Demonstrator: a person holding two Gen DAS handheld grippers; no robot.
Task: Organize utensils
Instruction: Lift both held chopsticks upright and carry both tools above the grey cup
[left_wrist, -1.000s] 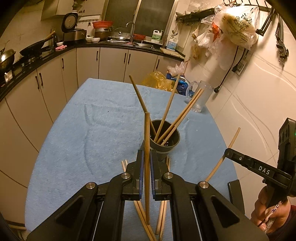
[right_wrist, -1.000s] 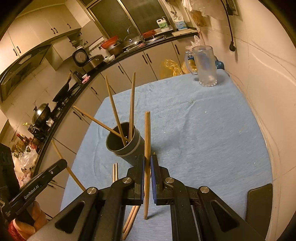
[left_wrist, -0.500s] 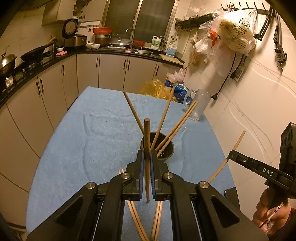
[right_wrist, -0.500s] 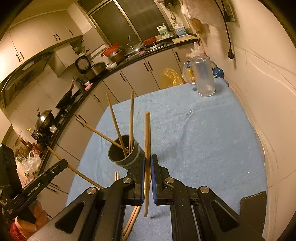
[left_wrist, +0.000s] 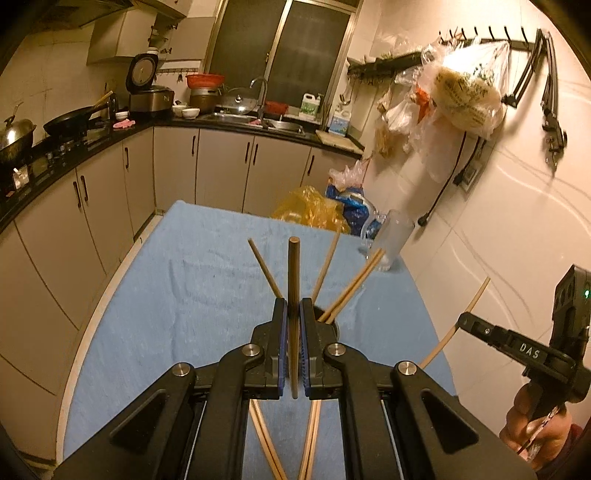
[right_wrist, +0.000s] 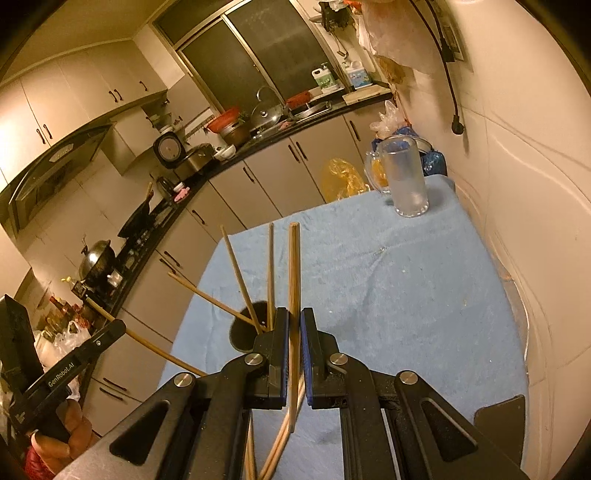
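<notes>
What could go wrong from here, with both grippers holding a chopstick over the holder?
1. Four chopsticks already fan out of the holder; a lowered stick may knock them or tip it.
2. The left gripper and right gripper each pinch one chopstick at a narrow spot, so it could pivot or slip.
3. Both sticks heading for one small opening may collide; the grippers sit close together.
</notes>
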